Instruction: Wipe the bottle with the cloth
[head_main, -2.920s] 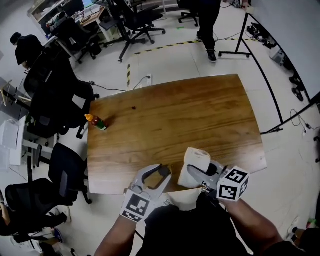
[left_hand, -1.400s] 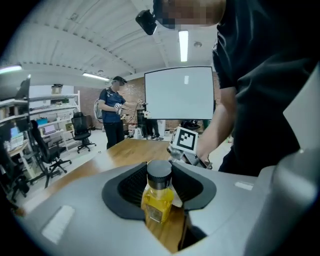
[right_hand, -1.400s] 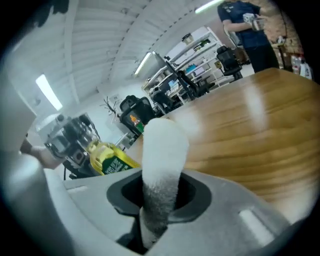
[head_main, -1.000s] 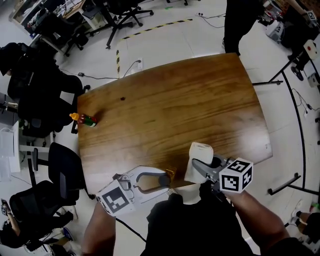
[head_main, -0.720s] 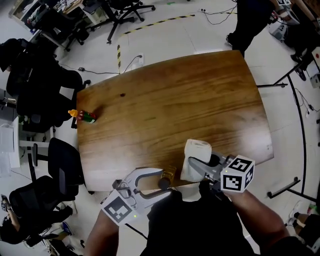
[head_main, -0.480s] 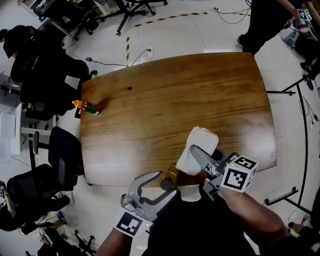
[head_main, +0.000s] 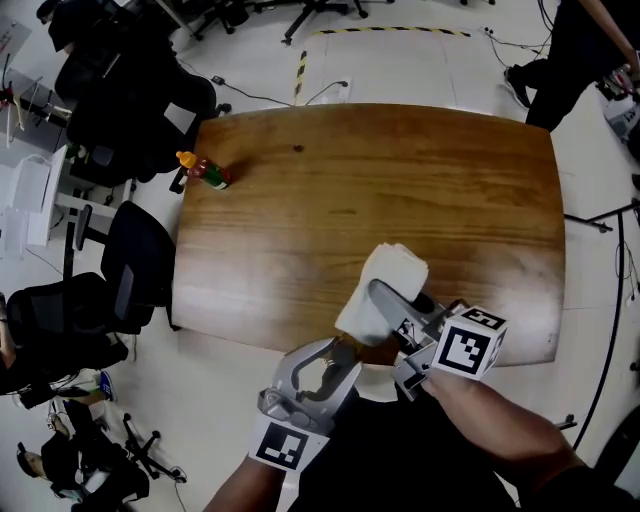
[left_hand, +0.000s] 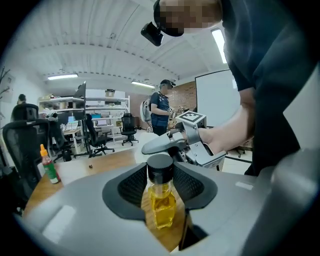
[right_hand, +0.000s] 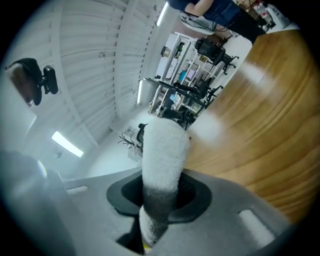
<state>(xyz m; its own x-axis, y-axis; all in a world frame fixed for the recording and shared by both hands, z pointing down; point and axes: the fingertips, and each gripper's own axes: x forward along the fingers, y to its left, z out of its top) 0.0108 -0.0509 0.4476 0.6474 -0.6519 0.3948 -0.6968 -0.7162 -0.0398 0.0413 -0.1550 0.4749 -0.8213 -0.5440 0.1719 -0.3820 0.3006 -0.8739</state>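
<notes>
L claw (left_hand: 160, 176), jaws just closing, clamped on black-capped yellow bottle (left_hand: 161, 202); R claw (right_hand: 159, 199) clenched on white cloth (right_hand: 163, 152).

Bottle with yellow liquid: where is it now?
Left gripper view: the bottle sits upright between the left gripper's jaws, which have just been closing, at the table's near edge, beside the cloth in the right gripper.

Wooden tabletop (head_main: 450, 200) is mostly bare. Small sauce bottle (head_main: 203, 171) w/ orange cap lies tipped over at the far left corner, and there's a tiny dark speck (head_main: 297, 149) near the far edge. Black office chairs (head_main: 140, 270) are bunched along the left side. Yellow/black tape (head_main: 300, 70) on the floor beyond, plus a floor socket (head_main: 340, 88) w/ cable. Someone's legs (head_main: 560, 60) far right.
</notes>
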